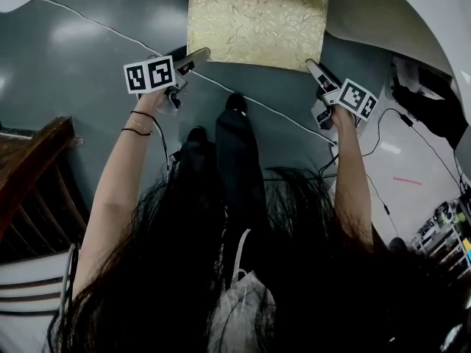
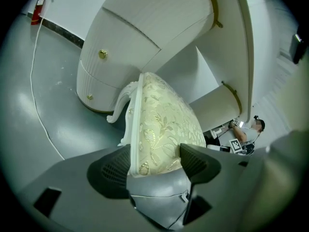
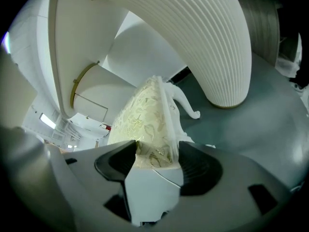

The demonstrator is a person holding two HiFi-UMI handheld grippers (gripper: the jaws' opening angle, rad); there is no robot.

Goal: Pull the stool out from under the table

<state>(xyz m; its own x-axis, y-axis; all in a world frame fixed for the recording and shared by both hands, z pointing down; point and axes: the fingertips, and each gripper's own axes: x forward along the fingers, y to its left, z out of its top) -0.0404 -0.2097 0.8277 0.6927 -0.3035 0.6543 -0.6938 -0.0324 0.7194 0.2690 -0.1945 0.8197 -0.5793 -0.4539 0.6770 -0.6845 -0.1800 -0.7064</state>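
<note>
Both tongs clenched on stool (image 1: 257, 20). Left tongs (image 1: 200, 54) grip the cushion's 7 o'clock corner, one pad on the white frame edge, the other on the gold leaf-pattern fabric. Right tongs (image 1: 313, 66) grip the 5 o'clock corner the same way. Head view: stool at 12 o'clock on grey floor (image 1: 81, 72); white table (image 1: 419, 20) at 1–2 o'clock, just beside it. One carved white leg shows in each gripper view.

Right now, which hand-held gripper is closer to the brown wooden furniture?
Left. The left hand-held gripper clamps the stool corner toward the brown wooden furniture; the right hand-held gripper clamps the opposite corner, farther away.
</note>
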